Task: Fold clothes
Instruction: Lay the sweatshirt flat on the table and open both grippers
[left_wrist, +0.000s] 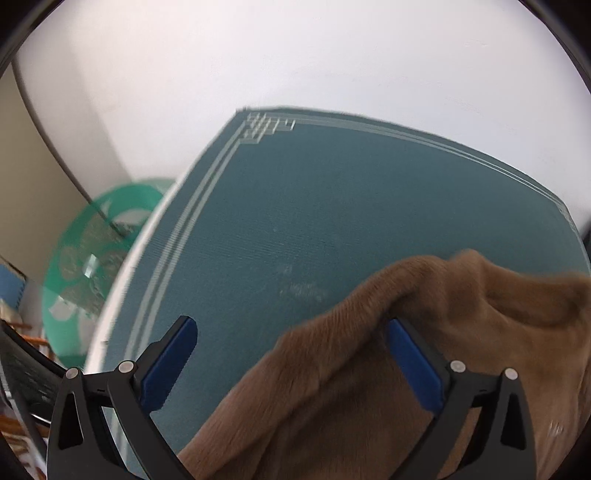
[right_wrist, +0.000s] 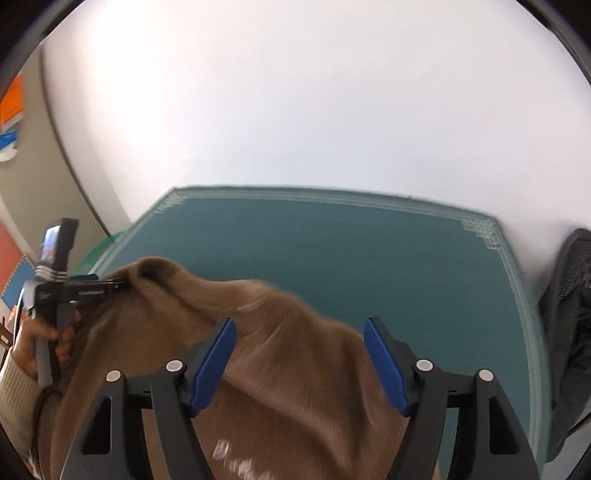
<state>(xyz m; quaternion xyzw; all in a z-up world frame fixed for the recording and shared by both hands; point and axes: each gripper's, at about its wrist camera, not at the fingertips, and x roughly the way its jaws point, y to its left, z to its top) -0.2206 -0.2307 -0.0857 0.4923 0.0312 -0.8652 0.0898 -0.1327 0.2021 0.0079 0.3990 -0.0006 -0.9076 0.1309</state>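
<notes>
Both your tongs, left (left_wrist: 291, 365) and right (right_wrist: 299, 365), gape wide over the sweater (right_wrist: 280, 376); that raised fold above the mat (right_wrist: 332, 258) could flop undone.

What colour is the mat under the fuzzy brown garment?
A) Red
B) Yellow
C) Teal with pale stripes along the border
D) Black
C: the brown garment lies on a teal mat whose edge carries pale border lines, seen in both wrist views on the white table.

Fuzzy brown cloth garment (left_wrist: 369, 387), matt woven mat (left_wrist: 295, 206)
</notes>
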